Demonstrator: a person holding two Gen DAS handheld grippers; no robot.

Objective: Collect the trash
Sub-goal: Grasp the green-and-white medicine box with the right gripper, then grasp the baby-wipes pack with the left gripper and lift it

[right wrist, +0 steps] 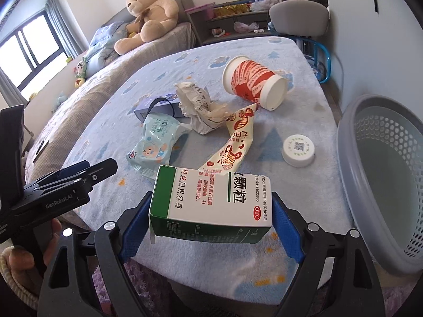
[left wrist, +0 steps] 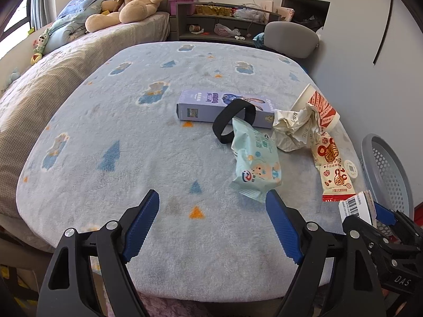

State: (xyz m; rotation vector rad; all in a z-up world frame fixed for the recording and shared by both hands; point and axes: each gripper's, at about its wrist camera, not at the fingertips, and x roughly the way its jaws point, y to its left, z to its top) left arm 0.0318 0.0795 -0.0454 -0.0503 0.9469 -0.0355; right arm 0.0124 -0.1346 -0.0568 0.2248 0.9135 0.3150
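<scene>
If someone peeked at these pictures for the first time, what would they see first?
Probably the white-and-green cardboard medicine box clamped in the right gripper, close to the grey perforated plastic basket beside the table. Behind it, a red-and-white paper cup lies tipped on the blue fleece tablecloth, and a big tan teddy bear sits on the bed.

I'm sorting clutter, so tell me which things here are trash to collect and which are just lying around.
For the job: medicine box held in right gripper, wipes packet, crumpled paper, snack wrapper, paper cup, white lid, basket.

Lying about: teddy bear, chair.
</scene>
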